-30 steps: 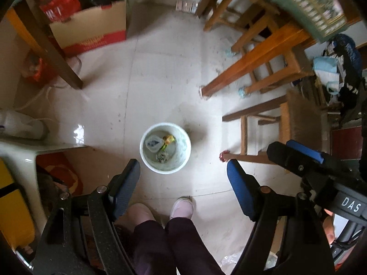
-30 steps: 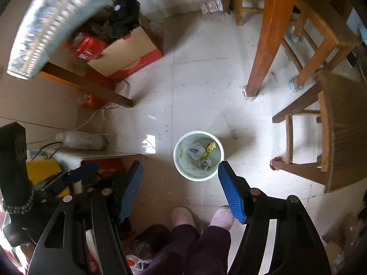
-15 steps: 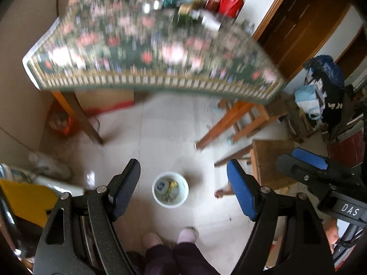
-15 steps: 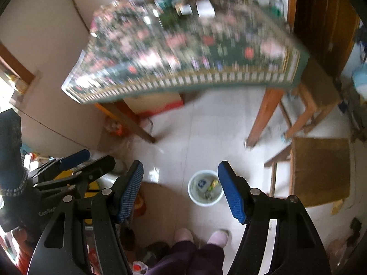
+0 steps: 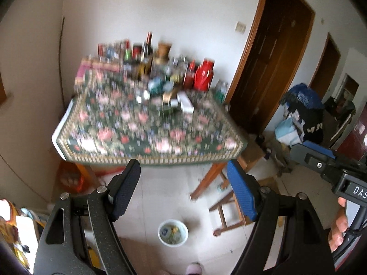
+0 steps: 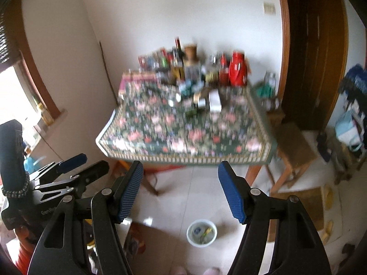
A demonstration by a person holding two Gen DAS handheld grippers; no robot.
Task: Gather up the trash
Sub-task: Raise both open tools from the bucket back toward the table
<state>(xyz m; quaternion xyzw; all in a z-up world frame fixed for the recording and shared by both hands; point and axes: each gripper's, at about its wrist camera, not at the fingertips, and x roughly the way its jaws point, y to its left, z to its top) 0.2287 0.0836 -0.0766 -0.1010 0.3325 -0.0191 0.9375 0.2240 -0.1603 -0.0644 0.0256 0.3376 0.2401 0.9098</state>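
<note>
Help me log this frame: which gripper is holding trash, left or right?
Neither. The left gripper and the right gripper both stand open with nothing between their blue pads. The only trash visible lies in the white bin on the floor.

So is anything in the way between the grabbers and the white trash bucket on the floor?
Nothing visible is. The white bucket sits on bare floor below the open right gripper and left gripper, in front of the flowery table.

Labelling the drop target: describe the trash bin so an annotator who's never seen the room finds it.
Find the table with the floral cloth. On the pale tiled floor in front of it stands a small round white bin, open-topped, with scraps inside. It is the only round white container on the floor.
</note>
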